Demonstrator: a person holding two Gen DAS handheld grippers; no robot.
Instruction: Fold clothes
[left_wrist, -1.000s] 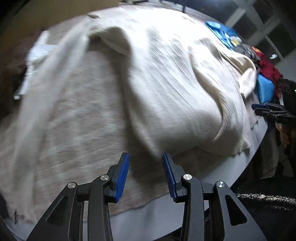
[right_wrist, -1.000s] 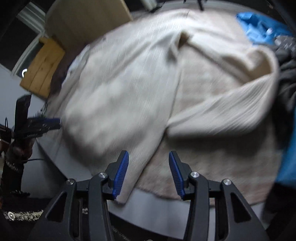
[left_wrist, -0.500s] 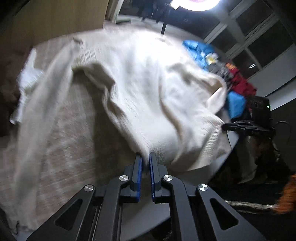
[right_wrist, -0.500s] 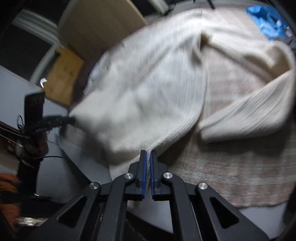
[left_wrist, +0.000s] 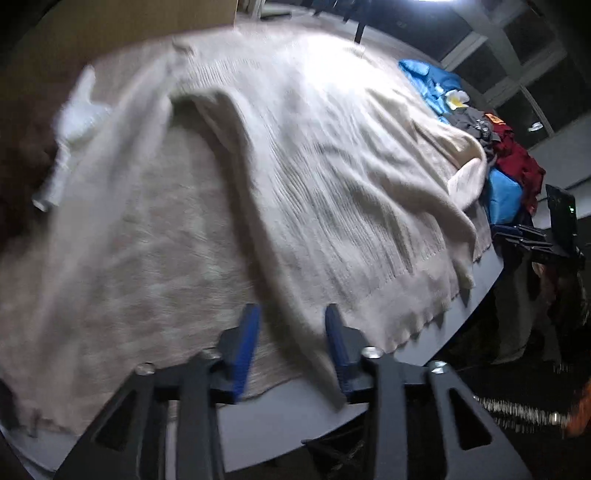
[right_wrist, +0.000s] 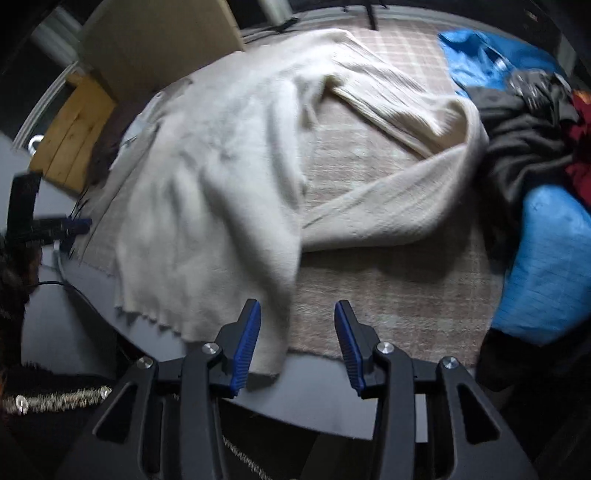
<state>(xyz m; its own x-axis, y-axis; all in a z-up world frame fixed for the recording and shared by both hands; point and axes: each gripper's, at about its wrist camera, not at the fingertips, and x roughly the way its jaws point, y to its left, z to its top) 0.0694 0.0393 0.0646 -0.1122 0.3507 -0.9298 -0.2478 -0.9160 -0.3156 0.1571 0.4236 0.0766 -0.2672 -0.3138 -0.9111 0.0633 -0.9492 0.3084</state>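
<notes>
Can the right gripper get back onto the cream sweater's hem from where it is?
Probably yes. The right gripper is open, and the cream sweater has its hem corner lying at the table edge by its left finger, nothing covering it.

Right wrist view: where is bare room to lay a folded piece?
Free: the plaid beige cloth between the cream knitted sweater's sleeve and the grey table's near edge. A smaller patch sits inside the sleeve's bend. Crowded: the right side, with a blue cushion and dark grey clothes.
</notes>
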